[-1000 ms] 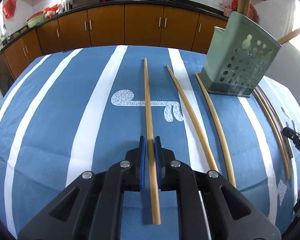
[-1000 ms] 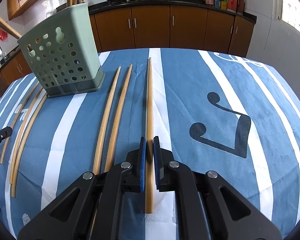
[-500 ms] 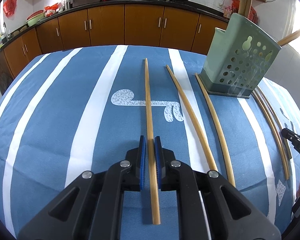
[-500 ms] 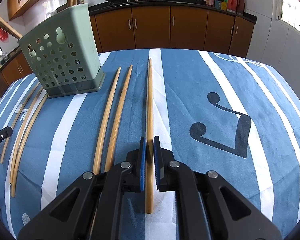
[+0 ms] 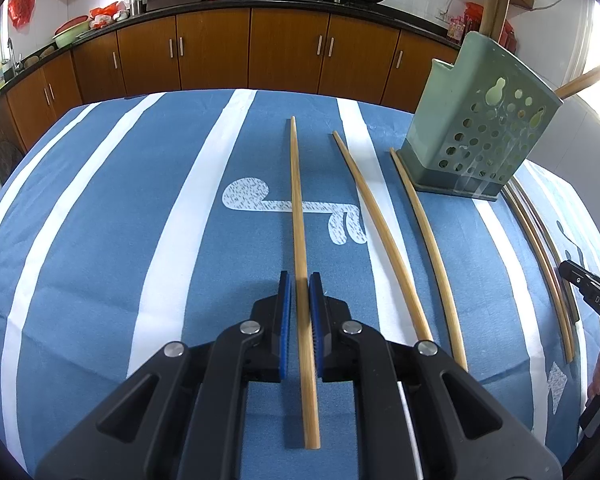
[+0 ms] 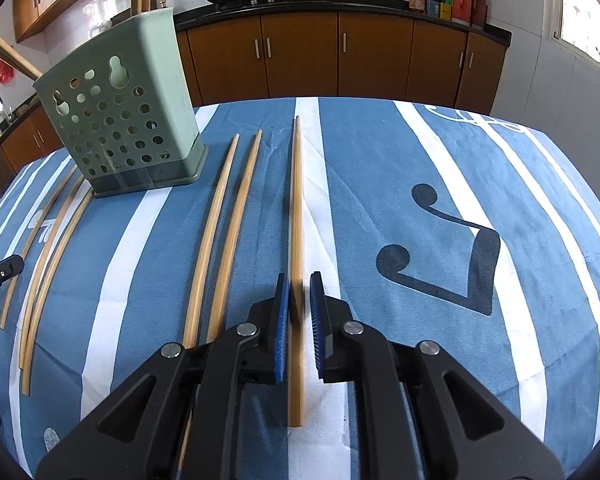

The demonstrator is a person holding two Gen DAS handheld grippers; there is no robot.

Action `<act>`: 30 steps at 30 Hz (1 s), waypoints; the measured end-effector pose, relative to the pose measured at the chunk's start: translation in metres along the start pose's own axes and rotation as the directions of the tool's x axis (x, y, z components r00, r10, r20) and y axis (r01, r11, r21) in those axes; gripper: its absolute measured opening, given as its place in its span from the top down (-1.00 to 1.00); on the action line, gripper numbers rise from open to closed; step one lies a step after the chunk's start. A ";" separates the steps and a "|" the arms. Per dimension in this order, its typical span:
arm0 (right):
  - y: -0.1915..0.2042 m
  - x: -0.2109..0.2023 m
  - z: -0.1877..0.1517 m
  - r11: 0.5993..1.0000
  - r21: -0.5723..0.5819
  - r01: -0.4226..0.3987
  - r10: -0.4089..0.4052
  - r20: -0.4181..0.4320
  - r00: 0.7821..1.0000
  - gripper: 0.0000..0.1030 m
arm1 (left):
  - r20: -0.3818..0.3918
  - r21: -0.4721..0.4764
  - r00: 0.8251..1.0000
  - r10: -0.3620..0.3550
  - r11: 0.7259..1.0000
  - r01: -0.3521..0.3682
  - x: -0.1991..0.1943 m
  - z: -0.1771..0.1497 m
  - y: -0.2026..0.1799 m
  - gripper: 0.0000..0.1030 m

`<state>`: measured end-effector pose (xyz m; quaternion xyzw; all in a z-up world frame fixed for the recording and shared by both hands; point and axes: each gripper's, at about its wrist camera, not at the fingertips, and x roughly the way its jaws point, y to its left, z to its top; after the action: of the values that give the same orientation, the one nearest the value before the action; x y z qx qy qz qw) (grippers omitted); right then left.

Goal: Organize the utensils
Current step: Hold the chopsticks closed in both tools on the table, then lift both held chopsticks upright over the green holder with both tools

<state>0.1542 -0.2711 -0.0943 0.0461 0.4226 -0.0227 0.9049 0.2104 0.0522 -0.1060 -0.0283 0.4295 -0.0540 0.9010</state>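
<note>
Several bamboo chopsticks lie on the blue striped tablecloth. My left gripper [image 5: 300, 286] is shut on one chopstick [image 5: 298, 208] near its thick end, low over the cloth. My right gripper [image 6: 299, 286] is shut on another chopstick [image 6: 297, 200], which looks slightly blurred and just off the cloth. The green perforated utensil holder [image 5: 480, 128] stands upright at the right in the left wrist view, and at the upper left in the right wrist view [image 6: 120, 120]. A few chopsticks stand in it.
Two loose chopsticks [image 5: 384, 232] lie between my left gripper and the holder; they show in the right wrist view [image 6: 224, 232] too. Three more lie past the holder [image 5: 540, 248]. Kitchen cabinets [image 5: 260, 48] line the back wall beyond the table edge.
Both grippers stay shut on their chopsticks in nearly the same place. The right chopstick now looks blurred, as if just lifted or shifted slightly.
</note>
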 end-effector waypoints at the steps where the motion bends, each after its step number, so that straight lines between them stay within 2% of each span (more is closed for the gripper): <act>1: 0.000 0.000 0.000 1.000 0.000 -0.001 0.001 0.000 1.000 0.77 | 0.000 -0.001 1.000 -0.001 1.000 0.001 0.000 0.000 0.000 0.77; 14: -0.001 -0.001 -0.002 1.000 0.008 0.001 -0.001 0.000 1.000 0.75 | 0.000 0.004 1.000 0.008 1.000 -0.008 -0.001 -0.001 -0.002 0.77; 18: -0.002 -0.006 -0.007 1.000 0.018 -0.007 0.007 0.000 1.000 0.75 | -0.002 0.050 0.999 0.033 0.998 -0.033 -0.007 -0.010 -0.010 0.64; 20: -0.003 -0.007 -0.009 1.000 0.025 -0.013 0.013 -0.001 1.000 0.75 | -0.003 0.052 0.999 0.039 0.998 -0.039 -0.010 -0.014 -0.011 0.64; 22: -0.003 -0.008 -0.009 1.000 0.025 -0.015 0.015 0.000 1.000 0.78 | -0.003 0.047 0.999 0.037 0.998 -0.037 -0.012 -0.016 -0.010 0.68; 24: -0.002 -0.009 -0.009 1.000 0.018 -0.004 0.004 -0.002 1.000 0.85 | -0.004 0.050 0.998 0.055 0.997 -0.054 -0.012 -0.016 -0.009 0.85; 27: -0.006 -0.015 -0.009 0.999 0.038 -0.026 0.026 0.010 1.000 0.85 | -0.020 0.046 0.999 0.043 0.998 -0.042 -0.016 -0.016 -0.006 0.85; 30: -0.010 -0.030 -0.006 0.998 0.056 -0.036 0.033 0.060 0.998 0.85 | 0.008 0.038 0.999 0.039 0.999 -0.039 -0.029 -0.015 -0.003 0.85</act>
<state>0.1296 -0.2804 -0.0756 0.0782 0.3939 -0.0205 0.9156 0.1805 0.0528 -0.0923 -0.0031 0.4257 -0.0444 0.9038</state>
